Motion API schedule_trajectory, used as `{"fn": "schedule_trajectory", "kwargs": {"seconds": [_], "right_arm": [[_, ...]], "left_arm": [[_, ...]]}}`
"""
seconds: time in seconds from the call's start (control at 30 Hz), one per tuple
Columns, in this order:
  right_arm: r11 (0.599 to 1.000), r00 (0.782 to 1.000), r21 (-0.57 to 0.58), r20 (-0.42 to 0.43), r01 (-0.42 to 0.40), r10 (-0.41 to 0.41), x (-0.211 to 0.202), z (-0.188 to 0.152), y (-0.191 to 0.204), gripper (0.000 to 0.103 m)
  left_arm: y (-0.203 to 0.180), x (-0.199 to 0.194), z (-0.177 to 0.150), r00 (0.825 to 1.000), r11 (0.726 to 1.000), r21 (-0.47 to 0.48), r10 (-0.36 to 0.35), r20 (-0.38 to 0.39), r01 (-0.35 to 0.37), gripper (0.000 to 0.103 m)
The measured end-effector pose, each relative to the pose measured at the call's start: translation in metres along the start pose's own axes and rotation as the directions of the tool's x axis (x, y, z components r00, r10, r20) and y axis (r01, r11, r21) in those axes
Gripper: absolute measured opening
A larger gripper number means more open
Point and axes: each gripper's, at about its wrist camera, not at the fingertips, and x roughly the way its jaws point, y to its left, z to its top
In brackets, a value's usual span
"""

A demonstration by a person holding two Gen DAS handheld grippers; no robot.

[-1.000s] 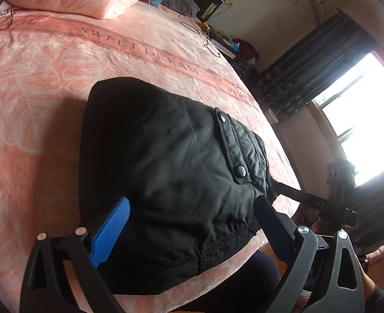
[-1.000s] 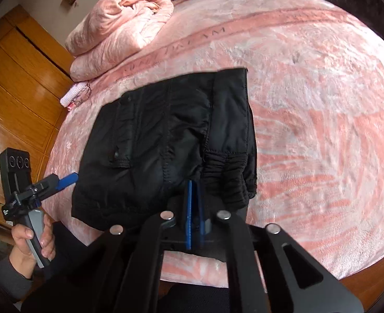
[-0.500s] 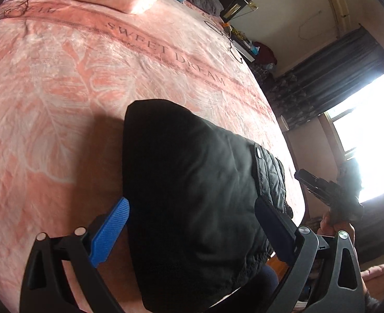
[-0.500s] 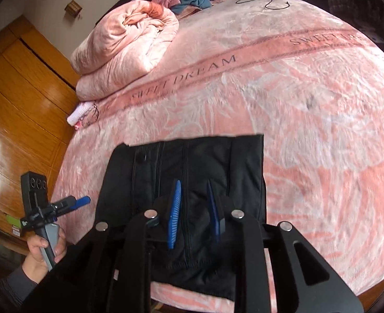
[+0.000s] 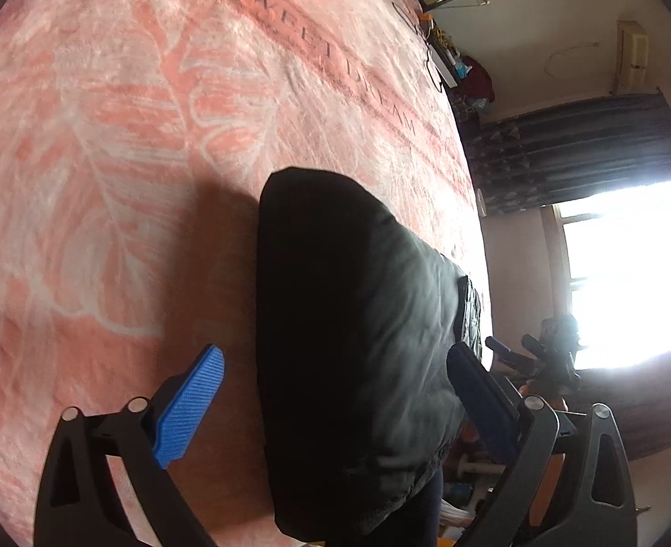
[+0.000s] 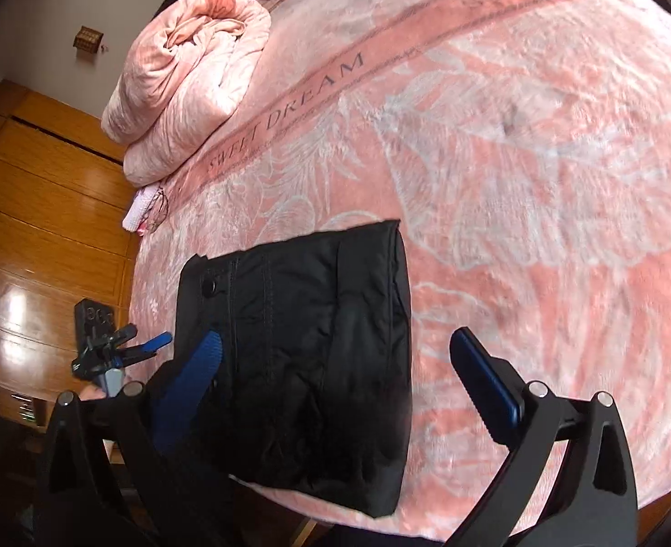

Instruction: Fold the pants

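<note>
Both jaws wide apart, gripping nothing. Left gripper [image 5: 335, 403]: blue pads [image 5: 189, 403] spread, hovering low over the near edge of the bed. Right gripper [image 6: 335, 374]: pads [image 6: 485, 378] equally spread.

Pants [image 6: 308, 346]: black, folded into a compact block, lying flat on the pink blanket [image 6: 540, 159], directly between and ahead of both sets of jaws. Snap button [image 6: 207, 286] visible toward the left pad of the right gripper. In the left view, pants [image 5: 353, 342] fill the gap between the pads; contact with either pad cannot be told.

Rolled pink quilt [image 6: 185, 68] well beyond the pants, far left. Wooden wardrobe [image 6: 39, 228] left of the bed. Window [image 5: 622, 273] far right of the left jaws.
</note>
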Motion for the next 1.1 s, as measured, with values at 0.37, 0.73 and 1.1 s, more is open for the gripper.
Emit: {"fn": "schedule_trajectory", "kwargs": {"seconds": [0.37, 0.73, 1.1], "right_arm": [[0.976, 0.975, 0.148, -0.129, -0.162, 0.181, 0.039, -0.032, -0.042, 0.100], [0.961, 0.957, 0.172, -0.156, -0.218, 0.245, 0.066, -0.030, -0.038, 0.100], [0.968, 0.957, 0.118, -0.162, -0.223, 0.240, 0.086, -0.026, -0.023, 0.099]], "left_arm": [[0.011, 0.044, -0.013, 0.987, 0.993, -0.059, -0.112, -0.115, 0.105, 0.099], [0.013, 0.071, -0.014, 0.981, 0.992, -0.076, -0.109, -0.160, 0.097, 0.099], [0.012, 0.097, -0.024, 0.978, 0.992, -0.072, -0.116, -0.172, 0.105, 0.082]]}}
